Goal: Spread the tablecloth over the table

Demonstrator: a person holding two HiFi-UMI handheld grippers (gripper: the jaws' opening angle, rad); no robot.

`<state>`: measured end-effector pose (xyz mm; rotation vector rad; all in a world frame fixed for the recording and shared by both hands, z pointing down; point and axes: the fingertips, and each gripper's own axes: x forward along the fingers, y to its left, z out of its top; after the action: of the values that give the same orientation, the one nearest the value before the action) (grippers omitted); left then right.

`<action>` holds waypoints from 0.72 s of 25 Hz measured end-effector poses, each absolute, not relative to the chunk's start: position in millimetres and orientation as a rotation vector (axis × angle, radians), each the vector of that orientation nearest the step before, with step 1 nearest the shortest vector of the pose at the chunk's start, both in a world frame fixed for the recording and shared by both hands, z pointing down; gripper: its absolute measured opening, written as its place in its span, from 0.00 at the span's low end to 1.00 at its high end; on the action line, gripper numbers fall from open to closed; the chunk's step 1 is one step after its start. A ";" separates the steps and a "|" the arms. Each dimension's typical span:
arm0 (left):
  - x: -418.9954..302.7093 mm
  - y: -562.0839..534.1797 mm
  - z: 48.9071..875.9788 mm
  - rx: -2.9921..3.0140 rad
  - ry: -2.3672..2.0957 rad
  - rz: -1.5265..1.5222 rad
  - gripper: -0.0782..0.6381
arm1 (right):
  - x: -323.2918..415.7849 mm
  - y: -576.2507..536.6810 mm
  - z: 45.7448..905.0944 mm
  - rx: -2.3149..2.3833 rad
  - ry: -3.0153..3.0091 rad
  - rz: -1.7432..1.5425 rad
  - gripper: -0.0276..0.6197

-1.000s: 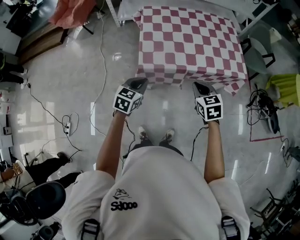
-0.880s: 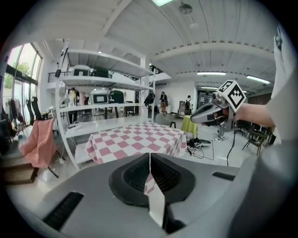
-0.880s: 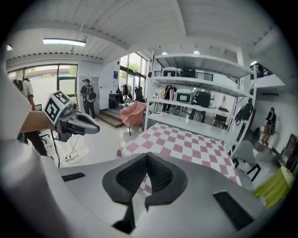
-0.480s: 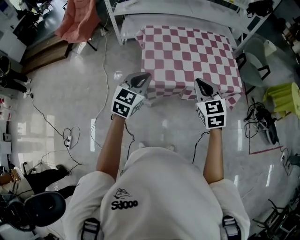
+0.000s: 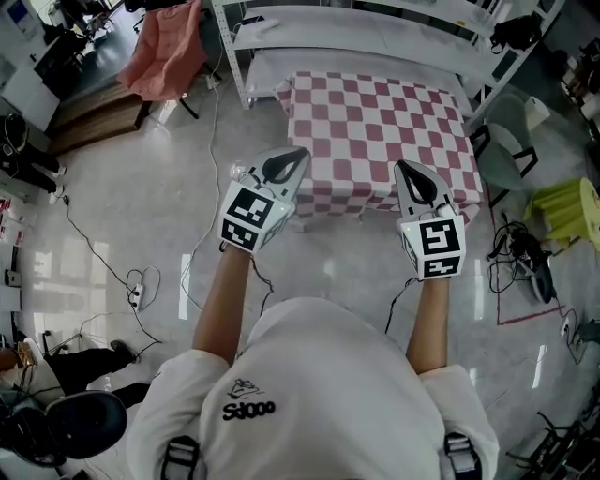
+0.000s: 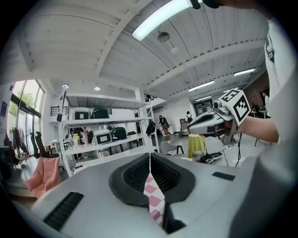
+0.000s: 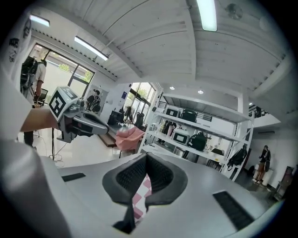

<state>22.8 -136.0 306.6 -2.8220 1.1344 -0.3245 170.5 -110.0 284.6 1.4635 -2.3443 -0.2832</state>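
The left claw (image 5: 298, 155) is clenched on the near left edge of the pink-and-white checked fabric tablecloth (image 5: 380, 122), the right claw (image 5: 403, 169) on its near right edge (both held up). The cloth already covers the counter beyond; seemingly only smoothing and releasing the near edge remain

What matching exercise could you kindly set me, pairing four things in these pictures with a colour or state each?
Things:
1. tablecloth
2. left claw
3. shelf rack
4. draped cloth

Colour or state:
A. white
B. salmon pink
C. red-and-white checked
D. shut on the tablecloth's edge

Pairs: 1-C, 2-D, 3-A, 4-B.
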 end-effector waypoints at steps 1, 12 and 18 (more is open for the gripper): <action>22.7 -135.2 304.0 -2.817 1.132 -0.327 0.16 | 169.0 -109.3 281.4 1.465 -2.345 -0.296 0.08; 16.3 -129.2 299.5 -2.782 1.132 -0.357 0.16 | 163.8 -107.2 279.7 1.471 -2.365 -0.293 0.08; 18.8 -125.8 302.6 -2.790 1.120 -0.372 0.16 | 162.6 -103.6 277.8 1.468 -2.367 -0.296 0.08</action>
<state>18.8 -125.8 302.6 -2.7905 1.1202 -0.3723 162.6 -103.6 277.8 1.4675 -2.3665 -0.2963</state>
